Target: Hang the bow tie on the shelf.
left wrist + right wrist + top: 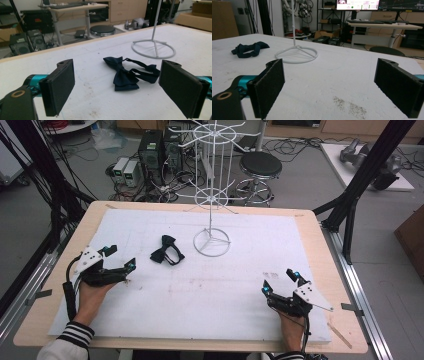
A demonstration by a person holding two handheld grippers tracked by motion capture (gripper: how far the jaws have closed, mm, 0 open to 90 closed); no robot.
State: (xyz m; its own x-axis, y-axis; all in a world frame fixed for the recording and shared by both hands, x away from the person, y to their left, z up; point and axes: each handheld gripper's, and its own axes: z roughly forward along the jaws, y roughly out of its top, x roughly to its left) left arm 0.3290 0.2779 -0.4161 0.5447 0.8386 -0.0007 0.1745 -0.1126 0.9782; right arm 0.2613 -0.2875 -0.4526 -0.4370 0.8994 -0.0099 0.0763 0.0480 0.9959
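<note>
— Left gripper (122, 257), black two-jaw tool at eight o'clock on the white foam board (225, 290): released or clenched?
— Released, jaws spread wide, nothing between, resting low over the board.
— Right gripper (280, 281), matching black tool?
— Also released, jaws wide and empty, parked at four o'clock.
— Dark navy fabric bow tie (166, 250) with its strap?
— Lying flat at about eleven o'clock from board centre, near the left gripper but apart from it; seen straight ahead between the pads in the left gripper view (125, 75).
— White wire display stand (212, 241)?
— Upright at twelve o'clock, ring base just beside the bow tie.
</note>
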